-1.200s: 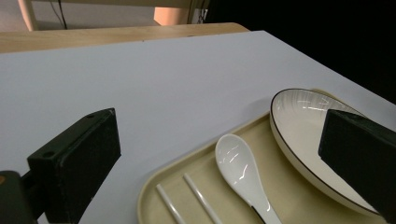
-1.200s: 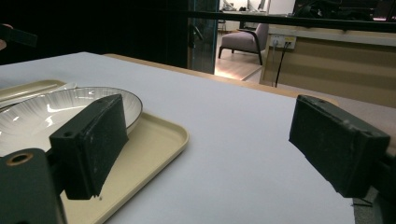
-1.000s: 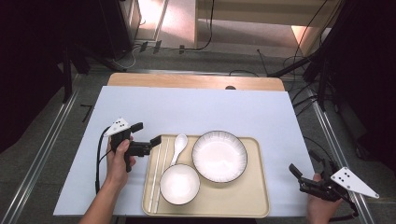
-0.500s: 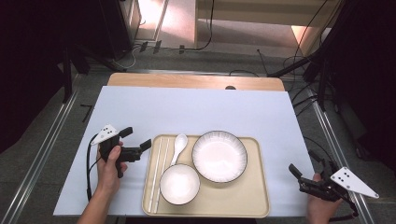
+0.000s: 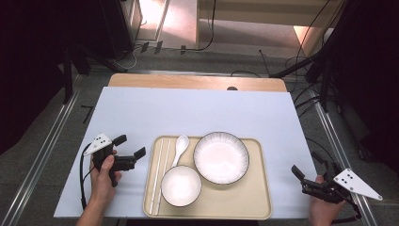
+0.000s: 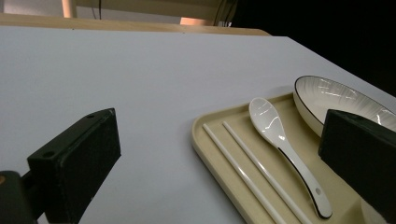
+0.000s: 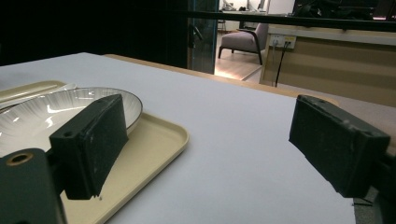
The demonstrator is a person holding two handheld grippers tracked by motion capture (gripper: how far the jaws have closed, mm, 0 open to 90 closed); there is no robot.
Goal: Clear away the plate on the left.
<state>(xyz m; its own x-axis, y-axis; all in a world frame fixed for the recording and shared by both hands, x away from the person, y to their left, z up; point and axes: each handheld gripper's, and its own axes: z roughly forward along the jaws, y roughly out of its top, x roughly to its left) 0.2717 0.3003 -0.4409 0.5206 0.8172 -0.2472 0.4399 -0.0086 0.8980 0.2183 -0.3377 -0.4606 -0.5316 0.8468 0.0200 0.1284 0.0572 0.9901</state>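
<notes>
Chopsticks [image 5: 158, 175] lie side by side along the left edge of the beige tray [image 5: 259, 207], just left of the white spoon [image 5: 179, 147], whose bowl points away from the person. Nearest them is the left gripper [image 5: 131, 151], held low over the bench [image 5: 197, 110] just beside the tray's left rim, its jaws spread wide and holding nothing. On the tray a small bowl [image 5: 181, 185] sits near the front and a larger ribbed plate [image 5: 221, 157] behind it to the right. At the bench's front right corner the right gripper [image 5: 306, 175] rests apart from the tray, jaws likewise released and empty.
</notes>
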